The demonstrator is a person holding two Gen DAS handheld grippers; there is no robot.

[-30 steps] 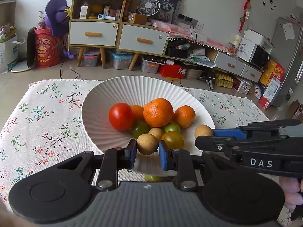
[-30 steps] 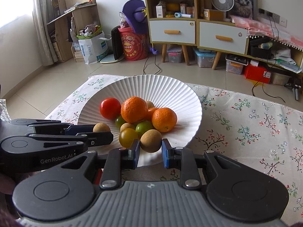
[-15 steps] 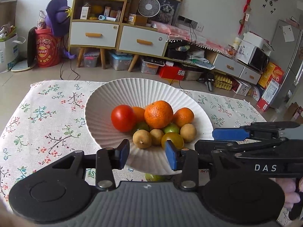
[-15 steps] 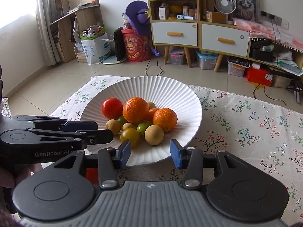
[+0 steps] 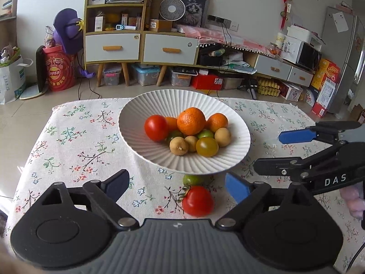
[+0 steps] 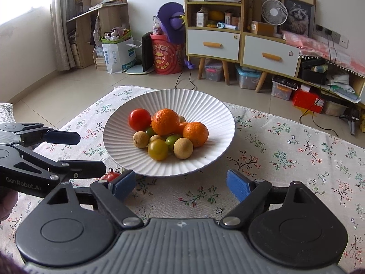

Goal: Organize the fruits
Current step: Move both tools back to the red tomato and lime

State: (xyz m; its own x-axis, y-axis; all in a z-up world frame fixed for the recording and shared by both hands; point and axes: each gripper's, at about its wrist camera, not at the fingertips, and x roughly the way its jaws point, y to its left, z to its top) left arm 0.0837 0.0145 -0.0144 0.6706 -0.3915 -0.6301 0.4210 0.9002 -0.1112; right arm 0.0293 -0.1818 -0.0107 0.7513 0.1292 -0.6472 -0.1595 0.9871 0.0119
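Note:
A white ribbed bowl (image 5: 146,105) (image 6: 205,105) on the floral cloth holds oranges (image 5: 191,121), a red tomato (image 5: 156,127), a yellow tomato (image 5: 207,146), green fruits and tan longans (image 5: 179,145). A red tomato (image 5: 198,201) and a green fruit (image 5: 192,179) lie on the cloth in front of the bowl. My left gripper (image 5: 176,186) is open and empty, just before that tomato. My right gripper (image 6: 180,186) is open and empty, near the bowl's front rim. The loose tomato (image 6: 110,176) peeks out beside its left finger.
The floral cloth (image 5: 75,141) covers the table. The right gripper (image 5: 319,155) shows at the right of the left wrist view; the left gripper (image 6: 34,155) shows at the left of the right wrist view. Shelves, drawers and boxes stand beyond the table.
Both grippers let go of their longans into the bowl, opened wide and drew back. The loose red tomato and green fruit have come into view.

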